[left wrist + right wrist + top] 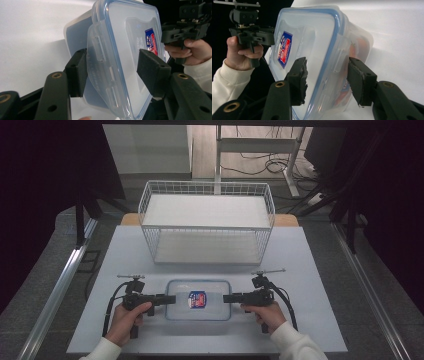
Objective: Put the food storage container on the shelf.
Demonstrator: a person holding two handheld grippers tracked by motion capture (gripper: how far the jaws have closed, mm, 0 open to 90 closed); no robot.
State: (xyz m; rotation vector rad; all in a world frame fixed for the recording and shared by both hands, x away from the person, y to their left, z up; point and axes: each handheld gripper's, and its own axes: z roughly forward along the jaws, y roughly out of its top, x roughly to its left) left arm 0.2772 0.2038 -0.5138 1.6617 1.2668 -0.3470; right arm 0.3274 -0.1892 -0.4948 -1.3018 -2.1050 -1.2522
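High view: pale counter (320,270), white wire basket (207,222) at far edge, clear lidded container (199,300) flat near front edge. Left hand-held gripper (172,299) and right hand-held gripper (226,298) spread, straddling container's opposite short ends at latch flaps.

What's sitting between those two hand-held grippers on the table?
A clear plastic food container with a blue-rimmed lid lies between the left hand-held gripper and the right hand-held gripper, as the high view shows; each one's open jaws straddle one end.
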